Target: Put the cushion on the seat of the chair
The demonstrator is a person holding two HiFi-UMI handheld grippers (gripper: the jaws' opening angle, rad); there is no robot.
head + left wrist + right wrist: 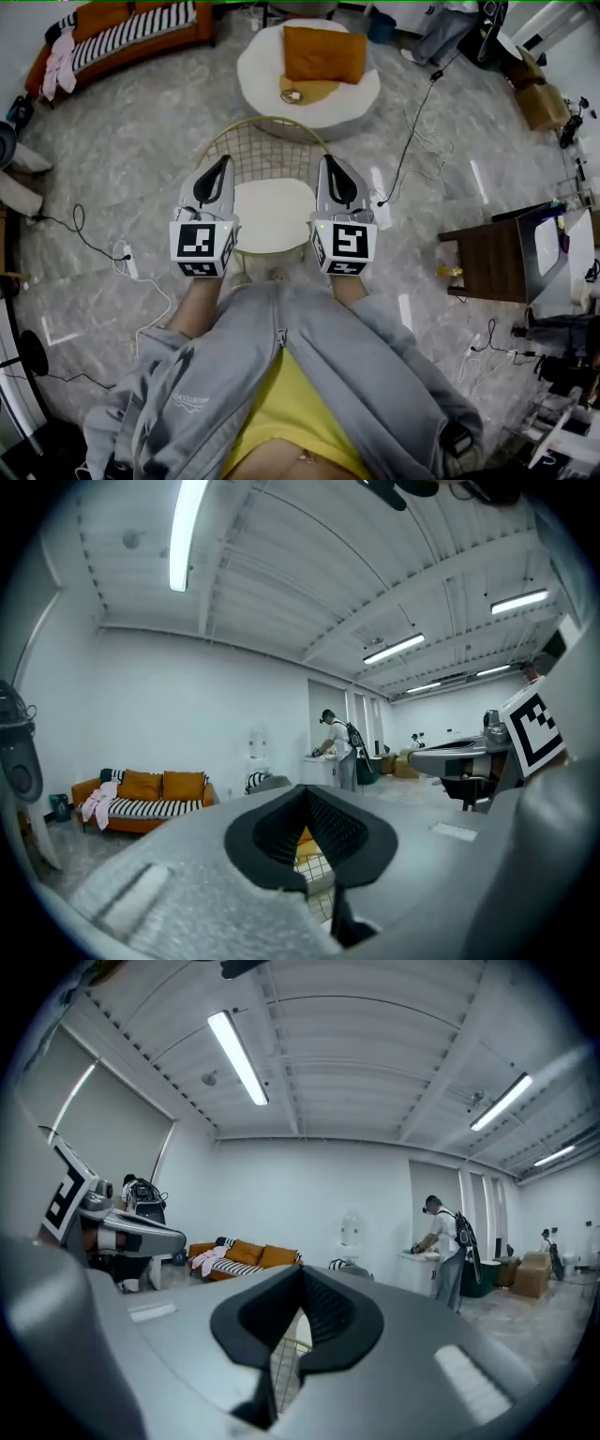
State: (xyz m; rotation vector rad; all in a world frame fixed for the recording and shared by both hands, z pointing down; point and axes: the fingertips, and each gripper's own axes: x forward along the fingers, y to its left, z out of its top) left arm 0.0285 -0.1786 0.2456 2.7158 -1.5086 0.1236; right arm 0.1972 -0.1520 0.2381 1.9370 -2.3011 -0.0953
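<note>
Wire chair (265, 141) stands near, white pad (272, 214) on its seat. Orange cushion (323, 53) lies far, on the round pouf (258, 80), apparently not yet fetched. Left gripper (222, 163) and right gripper (330, 163) hover over the chair, jaws pressed together, empty; next: reach far, spread, pinch the cushion.

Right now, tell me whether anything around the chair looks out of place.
The white cushion lies squarely on the seat of the wire chair. Only the floor clutter stands out: a black cable trails across the floor to the chair's right, and a white power strip lies to its left.
</note>
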